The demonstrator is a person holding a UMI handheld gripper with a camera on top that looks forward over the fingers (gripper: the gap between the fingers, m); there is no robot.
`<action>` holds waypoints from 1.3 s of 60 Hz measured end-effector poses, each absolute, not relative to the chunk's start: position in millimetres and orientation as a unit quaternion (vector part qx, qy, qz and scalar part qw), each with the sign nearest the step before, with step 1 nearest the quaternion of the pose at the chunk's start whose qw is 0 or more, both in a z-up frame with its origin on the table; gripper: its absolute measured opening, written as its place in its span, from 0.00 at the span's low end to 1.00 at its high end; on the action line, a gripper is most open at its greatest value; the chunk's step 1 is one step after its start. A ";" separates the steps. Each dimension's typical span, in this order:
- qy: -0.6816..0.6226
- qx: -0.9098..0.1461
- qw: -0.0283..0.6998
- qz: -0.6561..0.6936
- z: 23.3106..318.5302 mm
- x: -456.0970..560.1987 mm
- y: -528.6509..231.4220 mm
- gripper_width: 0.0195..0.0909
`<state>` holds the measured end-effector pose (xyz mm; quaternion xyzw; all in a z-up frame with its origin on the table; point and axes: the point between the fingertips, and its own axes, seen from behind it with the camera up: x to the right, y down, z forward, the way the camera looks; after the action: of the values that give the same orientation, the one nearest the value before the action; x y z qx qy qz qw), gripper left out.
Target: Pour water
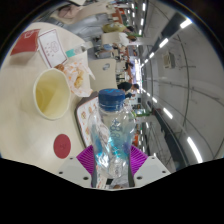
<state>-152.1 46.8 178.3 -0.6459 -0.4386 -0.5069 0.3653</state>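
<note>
My claw [108, 158] is clamped on one clear water bottle [110, 130], blue cap on, held between the purple pads [86, 157] and lifted over the worktop [30, 70]. One yellow cup [51, 93] stands beyond the fingers; I judge the cap must come off, then I tilt slowly, mouth centred over that cup.

the bottle [111, 135], held between the fingers, is clear plastic with a blue cap at twelve o'clock and a blue-green tint low down near six. the pads [87, 157] on the fingers are magenta-purple. the cup [52, 94], at ten o'clock from the bottle, is pale yellow with a cream rim. the table [30, 125] under it is off-white. a red and white card [25, 45] lies beyond the cup at eleven o'clock.
</note>
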 end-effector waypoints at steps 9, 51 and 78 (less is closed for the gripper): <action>-0.543 -0.521 0.299 -0.586 174.4 -167.6 60.7 0.31; -0.280 -0.800 0.474 -0.239 169.5 -155.7 48.4 0.32; -0.087 -0.863 0.497 0.028 90.5 -143.8 66.6 0.32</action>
<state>-143.8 66.6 90.5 -0.8632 -0.0867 0.0278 0.4965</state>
